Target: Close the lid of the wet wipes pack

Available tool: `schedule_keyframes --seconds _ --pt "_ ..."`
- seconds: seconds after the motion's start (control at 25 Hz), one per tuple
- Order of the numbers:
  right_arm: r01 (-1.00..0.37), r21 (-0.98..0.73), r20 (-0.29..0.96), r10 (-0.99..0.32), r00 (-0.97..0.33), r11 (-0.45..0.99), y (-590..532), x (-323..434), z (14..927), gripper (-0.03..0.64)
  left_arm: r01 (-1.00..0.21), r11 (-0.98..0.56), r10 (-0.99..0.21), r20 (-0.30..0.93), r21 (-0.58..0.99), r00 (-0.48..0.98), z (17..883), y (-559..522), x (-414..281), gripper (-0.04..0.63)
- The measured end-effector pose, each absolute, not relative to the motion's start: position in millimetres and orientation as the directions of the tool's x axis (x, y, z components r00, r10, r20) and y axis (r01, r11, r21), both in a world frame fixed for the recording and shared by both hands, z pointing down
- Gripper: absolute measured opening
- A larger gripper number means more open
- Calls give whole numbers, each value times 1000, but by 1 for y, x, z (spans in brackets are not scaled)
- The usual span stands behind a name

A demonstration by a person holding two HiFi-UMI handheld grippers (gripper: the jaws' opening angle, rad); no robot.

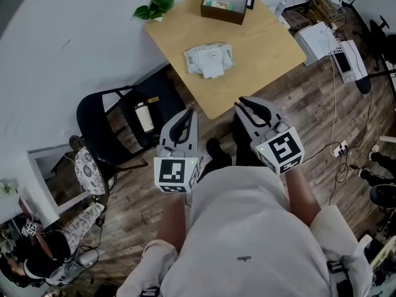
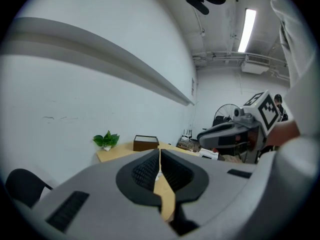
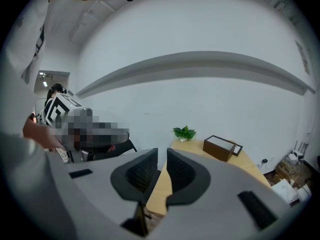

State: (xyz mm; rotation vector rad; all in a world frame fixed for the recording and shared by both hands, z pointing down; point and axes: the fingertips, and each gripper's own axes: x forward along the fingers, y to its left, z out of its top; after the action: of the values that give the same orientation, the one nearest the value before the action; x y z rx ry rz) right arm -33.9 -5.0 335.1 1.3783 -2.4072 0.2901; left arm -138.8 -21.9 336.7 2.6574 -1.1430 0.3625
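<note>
As both hung empty before the tabletop (image 1: 260, 48) | left gripper (image 1: 187, 115) fingers (image 2: 145, 171) shut | right gripper (image 1: 244, 104) fingers (image 3: 182, 171) barely apart | wet wipes pack (image 1: 207, 55) lid (image 1: 213, 72) likely wanted flat pressing

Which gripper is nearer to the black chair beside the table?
Left. In the head view the left gripper hangs just right of the black chair; the right gripper is farther right, beyond the near corner of the table.

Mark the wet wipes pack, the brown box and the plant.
wet wipes pack (image 1: 208, 55), head view, middle of its top.
brown box (image 1: 222, 15), head view, its near wall.
plant (image 1: 156, 6), head view, its green leaves.
</note>
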Motion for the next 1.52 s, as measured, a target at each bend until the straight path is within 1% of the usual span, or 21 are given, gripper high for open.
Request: schedule_keyframes --seconds 0.4,0.72,1.04,1.24,1.4,1.52 --pt "-817 14 454 -732 -509 577 -42 -33 371 88 -774 -623 -706 344 112 618 351 -40 -141 9" --pt "-763 41 511 -670 -539 645 -86 -23 409 138 -802 -587 -720 379 114 581 364 -75 -127 9" --pt "-673 64 587 -573 -572 737 -126 -21 470 155 -837 -532 -736 421 125 530 385 -109 -114 9" --pt "-586 140 648 -522 -555 798 -145 -23 508 180 -865 -484 -748 453 129 486 399 -125 -111 9" --pt "-538 119 674 -466 -573 834 -155 -27 534 193 -889 -438 -754 485 130 442 412 -135 -109 9" --pt "-491 136 693 -437 -573 861 -159 -27 551 209 -904 -406 -755 510 132 413 421 -140 -105 9"
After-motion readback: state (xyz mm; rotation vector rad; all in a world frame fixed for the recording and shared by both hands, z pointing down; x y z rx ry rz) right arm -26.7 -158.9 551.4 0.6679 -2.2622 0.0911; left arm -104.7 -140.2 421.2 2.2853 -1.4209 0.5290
